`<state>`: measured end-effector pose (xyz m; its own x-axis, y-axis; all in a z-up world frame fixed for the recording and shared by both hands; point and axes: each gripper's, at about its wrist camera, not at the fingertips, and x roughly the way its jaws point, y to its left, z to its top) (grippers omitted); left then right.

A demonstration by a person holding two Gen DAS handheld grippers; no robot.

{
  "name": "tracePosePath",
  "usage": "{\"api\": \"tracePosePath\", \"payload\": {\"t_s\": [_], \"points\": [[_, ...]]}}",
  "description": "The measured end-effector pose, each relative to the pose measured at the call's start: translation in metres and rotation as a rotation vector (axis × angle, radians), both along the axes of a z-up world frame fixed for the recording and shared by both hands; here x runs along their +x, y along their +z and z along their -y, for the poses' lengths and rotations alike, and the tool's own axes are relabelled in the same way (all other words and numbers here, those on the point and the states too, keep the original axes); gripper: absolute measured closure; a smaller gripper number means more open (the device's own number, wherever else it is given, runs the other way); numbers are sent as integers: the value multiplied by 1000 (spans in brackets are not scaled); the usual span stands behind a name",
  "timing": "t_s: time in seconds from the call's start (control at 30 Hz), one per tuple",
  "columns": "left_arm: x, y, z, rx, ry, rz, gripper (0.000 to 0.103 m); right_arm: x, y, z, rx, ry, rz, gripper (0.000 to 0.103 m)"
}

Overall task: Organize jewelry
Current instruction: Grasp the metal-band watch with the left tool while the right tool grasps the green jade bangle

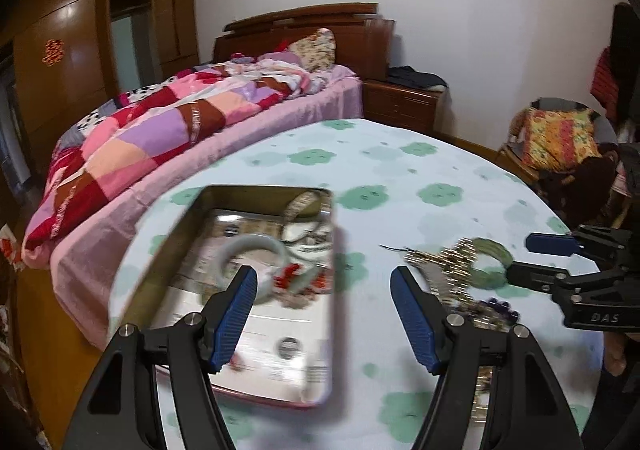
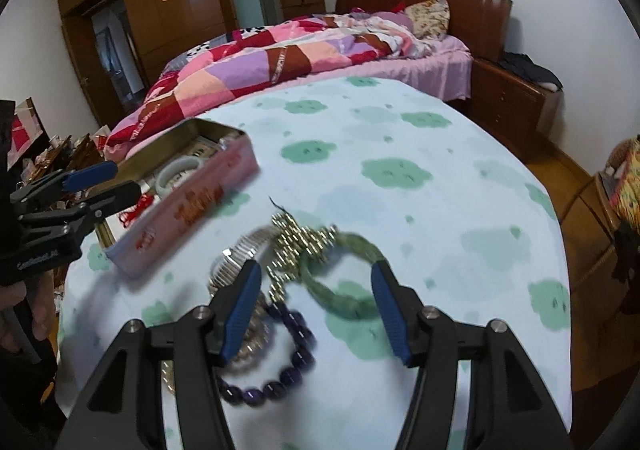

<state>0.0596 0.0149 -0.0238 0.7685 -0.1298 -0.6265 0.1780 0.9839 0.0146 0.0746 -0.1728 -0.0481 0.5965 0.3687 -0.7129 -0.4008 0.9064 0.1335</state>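
Right wrist view: both grippers [image 2: 316, 308] [image 1: 324, 316] released, ribbed blue pads [image 2: 240, 310] above beaded purple bracelet [image 2: 280, 366], rectangular metal tin [image 2: 192, 186] alongside.

Motion blur smeared the tin [image 1: 256, 290] contents in my left view: I could make out a pale bangle [image 1: 250, 250] and something red [image 1: 288, 276], the rest was unreadable. My left finger [image 1: 234, 316] covered the bangle's near edge. In my right view the jewelry pile [image 2: 280, 274] was blurred and partly behind my right finger [image 2: 240, 316]; tin lettering illegible.
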Motion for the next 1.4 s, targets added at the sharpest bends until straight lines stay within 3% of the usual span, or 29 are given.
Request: {"api": "tracePosePath", "payload": {"t_s": [0.2, 0.47, 0.53, 0.6, 0.7, 0.93, 1.07, 1.23, 1.27, 1.3, 1.4], "points": [[-3, -13, 40, 8, -97, -29, 34, -6, -9, 10, -4, -18, -4, 42], [17, -33, 68, -2, -146, -98, 35, -9, -12, 16, 10, -38, 8, 41], [24, -43, 71, 3, -156, -130, 46, -9, -12, 18, 14, -42, 9, 40], [30, -50, 73, 3, -160, -176, 68, -8, -12, 20, 18, -48, 8, 40], [29, -50, 72, -22, -183, -185, 87, -1, -13, 21, 12, -61, 10, 40], [16, -29, 60, -86, -170, -111, 88, 17, -23, 17, -8, -65, -37, 40], [9, -9, 50, -114, -150, -52, 88, 23, -25, 20, 18, -67, -60, 49], [3, 6, 41, -141, -141, -20, 88, 27, -23, 16, 10, -52, -70, 71], [1, 7, 41, -144, -142, -16, 88, 28, -24, 18, 15, -52, -79, 86], [0, 9, 41, -147, -142, -13, 88, 28, -25, 19, 12, -49, -94, 91], [-4, 10, 40, -150, -144, -9, 88, 27, -25, 21, 12, -62, -91, 91]]}}
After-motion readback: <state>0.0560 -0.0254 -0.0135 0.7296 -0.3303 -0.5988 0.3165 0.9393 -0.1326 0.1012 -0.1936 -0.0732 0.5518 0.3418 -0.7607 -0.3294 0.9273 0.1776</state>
